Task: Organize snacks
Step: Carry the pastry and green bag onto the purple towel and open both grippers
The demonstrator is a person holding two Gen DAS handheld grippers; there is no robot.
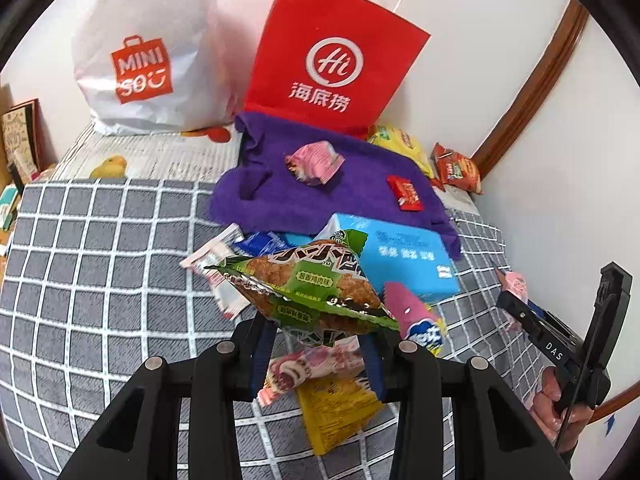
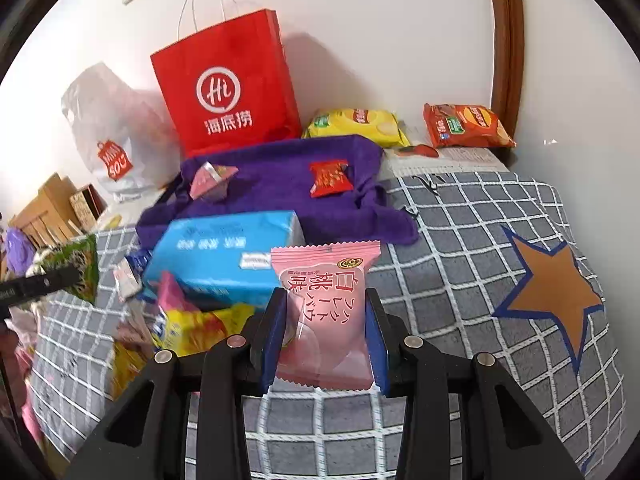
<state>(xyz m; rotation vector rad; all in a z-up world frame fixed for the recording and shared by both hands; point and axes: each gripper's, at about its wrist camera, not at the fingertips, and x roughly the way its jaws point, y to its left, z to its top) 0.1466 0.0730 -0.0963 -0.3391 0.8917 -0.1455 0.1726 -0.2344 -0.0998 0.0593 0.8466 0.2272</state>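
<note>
On the checked bedspread (image 2: 460, 240), against the wall, the big things stand first: a white shopping bag (image 1: 148, 52) and a red paper bag (image 1: 332, 52), both upright, with a purple cloth (image 1: 320, 192) spread just in front of the red one. A blue box (image 1: 404, 256) lies at the cloth's near edge, beside a loose heap of snacks.

The left gripper (image 1: 316, 344) is clamped on a green snack packet (image 1: 308, 288), held clear of the heap. The right gripper (image 2: 326, 336) is closed on a pink snack packet (image 2: 328, 312), upright between the blue pads.

Risks, as I judge them: both packets are puffy and slick, and the green one is pinched near one corner, so it could swing or slide out if the hand moves fast. Squeezing harder might crush what is inside (or burst a seal). Two small wrapped sweets already sit on the cloth, a pink one (image 1: 314, 162) and a red one (image 1: 406, 192); a careless drop beside them could knock them off. The paper bag looks light enough to tip if bumped.
</note>
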